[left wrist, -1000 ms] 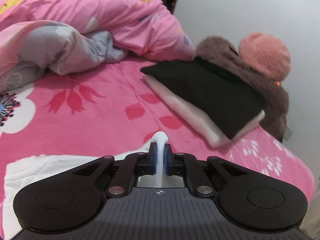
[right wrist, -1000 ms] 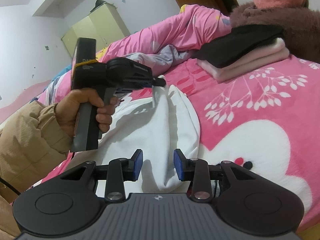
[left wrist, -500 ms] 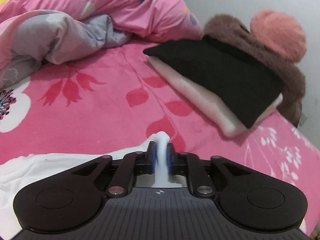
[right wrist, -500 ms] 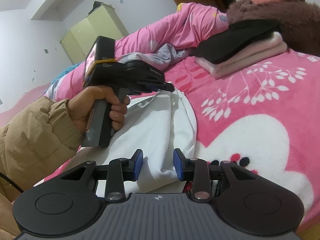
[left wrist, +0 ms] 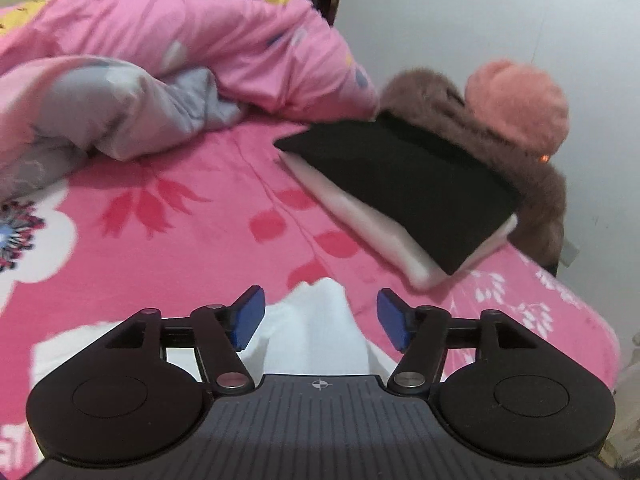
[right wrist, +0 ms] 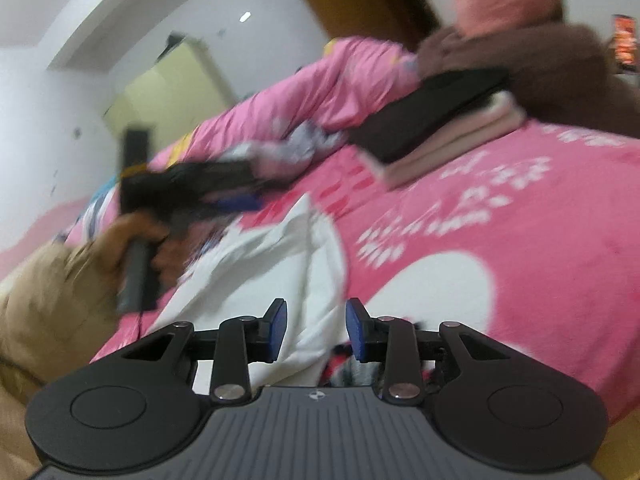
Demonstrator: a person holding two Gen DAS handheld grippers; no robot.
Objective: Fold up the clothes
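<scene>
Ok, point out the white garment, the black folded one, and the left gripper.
white garment (left wrist: 316,332), left wrist view, raised fold between the fingers
black garment (left wrist: 404,184), left wrist view, middle of top face
left gripper (left wrist: 320,316), left wrist view, midway between fingertips, fingers apart

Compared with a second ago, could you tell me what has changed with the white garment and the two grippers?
The left gripper has just been opening and has let go of the white garment, whose pinched fold now stands free between its jaws. The right gripper stays open over the garment, and the folded stack has not moved.
</scene>
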